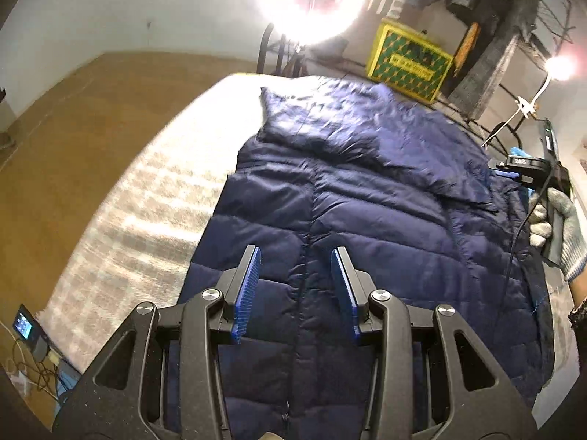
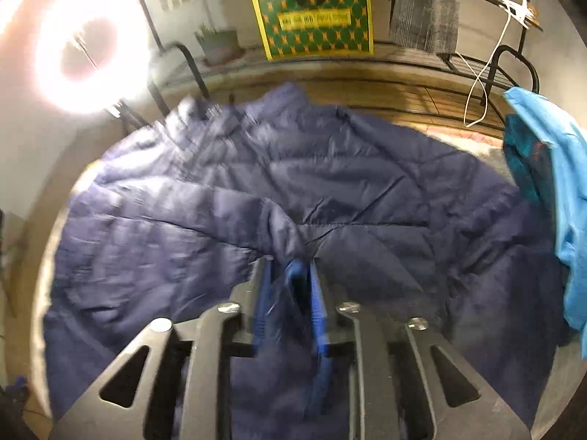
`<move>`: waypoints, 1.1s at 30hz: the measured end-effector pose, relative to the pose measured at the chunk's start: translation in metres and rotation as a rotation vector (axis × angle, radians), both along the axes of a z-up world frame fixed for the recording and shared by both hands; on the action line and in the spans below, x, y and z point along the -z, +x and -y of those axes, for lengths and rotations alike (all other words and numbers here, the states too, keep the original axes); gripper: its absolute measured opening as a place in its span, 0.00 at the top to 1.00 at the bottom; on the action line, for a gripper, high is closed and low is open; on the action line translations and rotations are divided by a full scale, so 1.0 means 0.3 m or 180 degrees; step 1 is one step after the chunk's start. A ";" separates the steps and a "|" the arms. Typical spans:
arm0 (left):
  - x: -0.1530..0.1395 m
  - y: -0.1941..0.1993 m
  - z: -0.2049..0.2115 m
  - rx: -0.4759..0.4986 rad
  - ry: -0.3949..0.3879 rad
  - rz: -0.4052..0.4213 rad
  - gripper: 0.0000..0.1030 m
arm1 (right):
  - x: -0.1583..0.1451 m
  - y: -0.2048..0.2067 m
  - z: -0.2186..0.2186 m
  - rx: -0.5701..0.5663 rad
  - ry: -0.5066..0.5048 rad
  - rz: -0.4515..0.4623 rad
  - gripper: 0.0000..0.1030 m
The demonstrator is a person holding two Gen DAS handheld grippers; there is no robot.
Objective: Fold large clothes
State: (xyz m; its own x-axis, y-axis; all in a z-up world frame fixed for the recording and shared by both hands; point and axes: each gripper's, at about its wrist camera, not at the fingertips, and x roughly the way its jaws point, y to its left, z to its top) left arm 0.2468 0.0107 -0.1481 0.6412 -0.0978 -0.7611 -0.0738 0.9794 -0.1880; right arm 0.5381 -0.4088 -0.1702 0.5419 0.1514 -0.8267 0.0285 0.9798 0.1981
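A large navy quilted down jacket point(image 1: 367, 212) lies spread on a pale checked table point(image 1: 146, 190). My left gripper point(image 1: 295, 256) is open and empty, hovering above the jacket's centre seam near its lower part. My right gripper point(image 2: 290, 267) is shut on a bunched fold of the jacket point(image 2: 286, 227), lifting it off the surface. In the left wrist view the right gripper point(image 1: 502, 170) shows at the jacket's right edge, held by a gloved hand point(image 1: 557, 231). One sleeve point(image 1: 367, 124) is folded across the upper part of the jacket.
A bright ring light point(image 2: 91, 51) stands at the table's far side. A yellow and green box point(image 2: 312, 14) and a metal rack point(image 2: 506, 69) stand behind. A light blue garment point(image 2: 550, 198) hangs at the right. A small screen device point(image 1: 25, 326) and cables lie by the table's left corner.
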 end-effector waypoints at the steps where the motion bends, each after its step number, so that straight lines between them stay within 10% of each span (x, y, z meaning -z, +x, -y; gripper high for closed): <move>1: -0.023 -0.021 0.007 0.0016 0.0003 0.0051 0.61 | -0.025 -0.027 0.009 -0.0022 0.0026 0.0053 0.74; 19: -0.298 -0.339 0.123 0.0373 0.0024 0.0561 0.60 | -0.305 -0.810 0.378 0.0379 0.0058 0.0430 0.57; 33: -0.174 -0.439 0.245 0.0601 -0.0159 0.0271 0.60 | -0.013 -1.292 0.622 0.1163 0.0313 -0.0230 0.57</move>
State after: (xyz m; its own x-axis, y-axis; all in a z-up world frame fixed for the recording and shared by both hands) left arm 0.1150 -0.0629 -0.0958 0.6698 -0.2584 -0.6961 0.1283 0.9637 -0.2343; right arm 0.1506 -0.5955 -0.1663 0.5157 0.0395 -0.8559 0.3896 0.8789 0.2753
